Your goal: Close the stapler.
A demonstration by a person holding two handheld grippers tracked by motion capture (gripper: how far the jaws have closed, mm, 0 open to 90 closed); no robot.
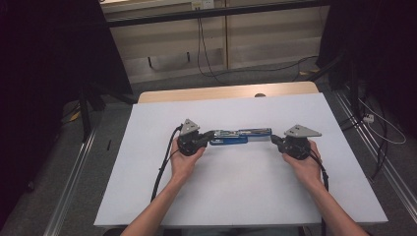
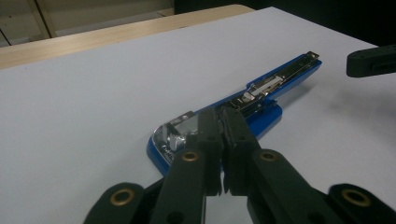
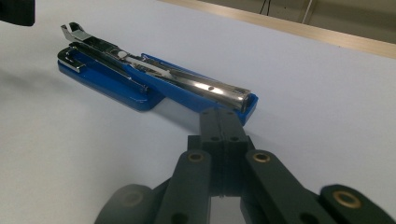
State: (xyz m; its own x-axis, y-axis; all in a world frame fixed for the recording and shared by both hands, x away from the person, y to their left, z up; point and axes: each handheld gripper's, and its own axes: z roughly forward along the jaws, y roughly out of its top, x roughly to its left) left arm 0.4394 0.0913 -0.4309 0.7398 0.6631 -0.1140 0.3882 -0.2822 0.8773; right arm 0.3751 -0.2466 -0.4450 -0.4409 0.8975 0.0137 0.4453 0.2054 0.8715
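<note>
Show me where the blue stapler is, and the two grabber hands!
blue stapler (image 1: pixel 231 140): high view, on its blue base.
left gripper (image 2: pixel 223 122): left gripper view, where its shut fingers meet at the stapler.
right gripper (image 3: pixel 223 116): right gripper view, at its closed fingers' tips.

White sheet (image 1: pixel 236 196) covering a wooden table (image 1: pixel 226 92), black cables (image 1: pixel 206 59) on the floor beyond

The left hand-held gripper (image 2: pixel 223 126) has its two black jaws drawn together, their tips at the chrome hinge end of a blue stapler (image 2: pixel 261 100) that lies opened out flat on the white-covered desk (image 2: pixel 102 107). The stapler's metal magazine runs away toward the desk's far right corner. The other hand-held gripper (image 2: pixel 371 61) hangs just beyond the stapler's far tip.
</note>
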